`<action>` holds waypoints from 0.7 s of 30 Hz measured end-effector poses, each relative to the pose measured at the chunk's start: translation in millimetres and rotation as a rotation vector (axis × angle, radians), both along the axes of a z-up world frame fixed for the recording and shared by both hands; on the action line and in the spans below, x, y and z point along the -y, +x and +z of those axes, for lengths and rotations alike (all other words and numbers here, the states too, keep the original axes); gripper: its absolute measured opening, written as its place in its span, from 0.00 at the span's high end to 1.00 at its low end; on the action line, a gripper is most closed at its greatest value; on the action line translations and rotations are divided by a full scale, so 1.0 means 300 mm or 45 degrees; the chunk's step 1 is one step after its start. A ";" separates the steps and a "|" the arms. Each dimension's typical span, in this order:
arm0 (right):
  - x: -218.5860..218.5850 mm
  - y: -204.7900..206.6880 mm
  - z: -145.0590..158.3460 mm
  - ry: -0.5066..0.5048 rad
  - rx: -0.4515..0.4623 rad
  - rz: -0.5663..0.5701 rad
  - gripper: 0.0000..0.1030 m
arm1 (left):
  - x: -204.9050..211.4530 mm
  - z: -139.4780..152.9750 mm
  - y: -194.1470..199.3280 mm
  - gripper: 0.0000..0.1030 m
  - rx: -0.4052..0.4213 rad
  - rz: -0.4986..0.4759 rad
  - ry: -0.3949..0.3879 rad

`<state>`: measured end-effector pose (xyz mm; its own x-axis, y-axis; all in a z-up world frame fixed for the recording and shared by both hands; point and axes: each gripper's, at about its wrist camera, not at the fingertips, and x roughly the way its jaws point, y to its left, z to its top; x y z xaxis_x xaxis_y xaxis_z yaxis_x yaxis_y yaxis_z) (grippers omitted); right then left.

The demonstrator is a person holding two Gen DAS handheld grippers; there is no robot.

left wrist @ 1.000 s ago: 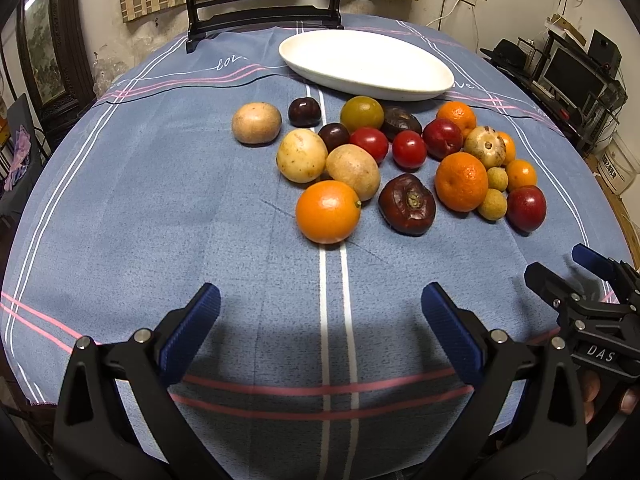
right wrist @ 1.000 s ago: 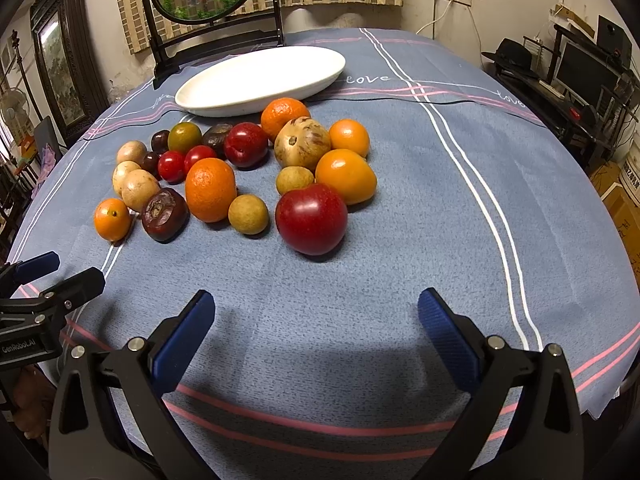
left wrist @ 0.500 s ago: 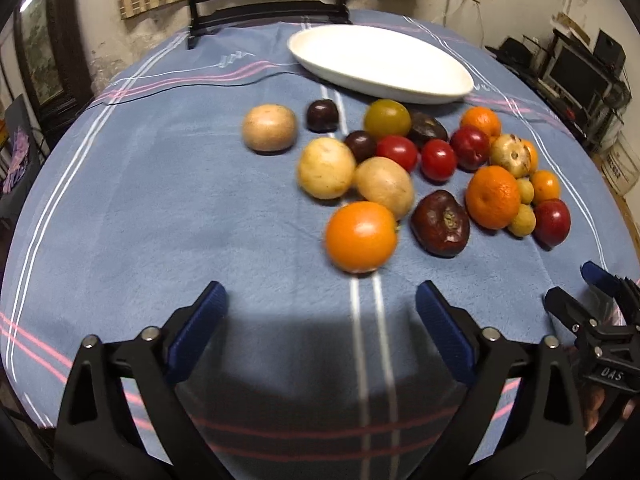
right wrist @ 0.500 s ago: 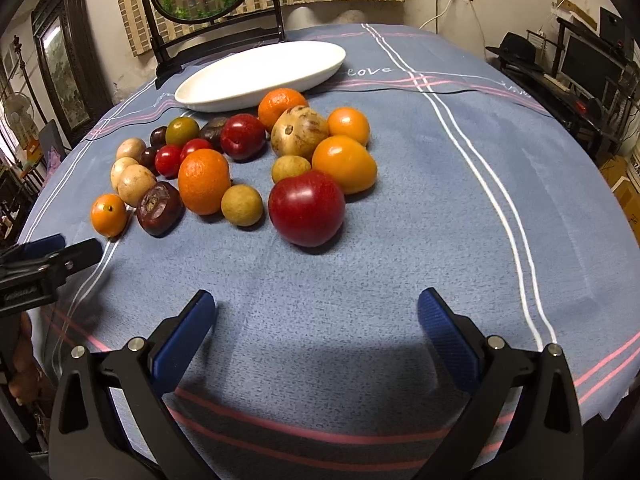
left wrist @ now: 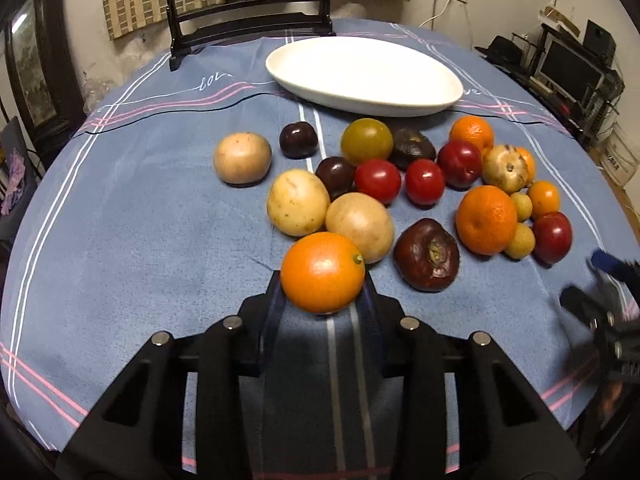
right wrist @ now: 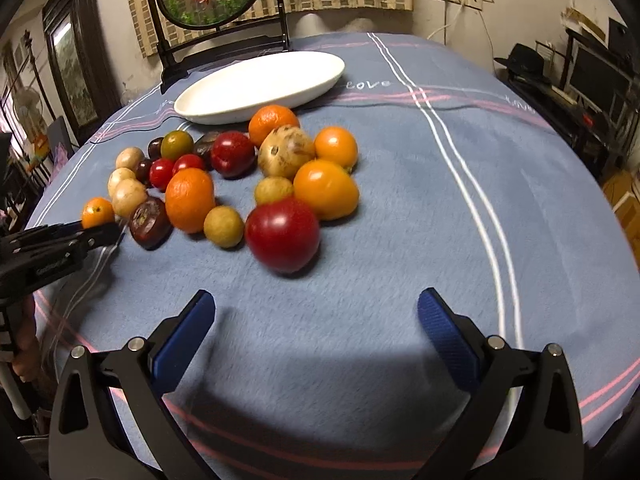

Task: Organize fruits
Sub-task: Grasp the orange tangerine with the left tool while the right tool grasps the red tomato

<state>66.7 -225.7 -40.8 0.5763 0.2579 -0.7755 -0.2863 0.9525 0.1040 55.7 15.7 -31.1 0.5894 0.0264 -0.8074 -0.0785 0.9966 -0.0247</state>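
A cluster of fruits lies on the blue tablecloth before a white oval plate (left wrist: 362, 74), which holds nothing. My left gripper (left wrist: 322, 292) is shut on the nearest orange (left wrist: 322, 272), at the cluster's front. It also shows in the right wrist view (right wrist: 97, 211), gripped at the far left. My right gripper (right wrist: 316, 320) is open and empty, a little short of a big red fruit (right wrist: 282, 233). It appears blurred at the right edge of the left wrist view (left wrist: 600, 292).
Behind the orange lie pale yellow fruits (left wrist: 298, 202), a dark brown fruit (left wrist: 426, 254), red tomatoes (left wrist: 378, 181), more oranges (left wrist: 486, 219) and small yellow fruits (right wrist: 224, 226). A dark wooden stand (left wrist: 248, 24) with a round fish picture rises behind the plate.
My left gripper moved forward and closed on the nearest orange. My right gripper moved a little closer to the big red fruit and stayed open.
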 end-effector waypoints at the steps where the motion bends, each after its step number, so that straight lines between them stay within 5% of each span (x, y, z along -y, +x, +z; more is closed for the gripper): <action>1: -0.004 0.017 0.001 -0.018 -0.009 -0.010 0.01 | -0.006 0.000 -0.003 0.64 -0.004 0.002 -0.009; 5: -0.043 0.074 -0.010 -0.027 -0.099 0.031 0.02 | -0.026 -0.004 -0.016 0.64 -0.004 0.014 -0.015; 7: -0.066 0.097 -0.012 -0.052 -0.113 0.022 0.19 | -0.043 -0.016 -0.013 0.64 -0.015 0.025 -0.024; 11: -0.101 0.122 -0.021 -0.092 -0.125 0.024 0.31 | -0.049 -0.026 -0.009 0.64 -0.016 0.020 -0.035; 15: -0.123 0.126 -0.015 -0.073 -0.104 0.050 0.57 | -0.048 -0.028 0.007 0.64 -0.017 0.024 -0.035; 21: -0.086 0.093 0.004 0.026 -0.115 0.055 0.59 | -0.044 -0.027 0.019 0.64 -0.013 0.014 -0.037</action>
<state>94.7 -199.8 -39.7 0.4925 0.2976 -0.8178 -0.3156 0.9368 0.1508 61.4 28.8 -39.1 0.5807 0.0092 -0.8140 -0.0899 0.9945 -0.0529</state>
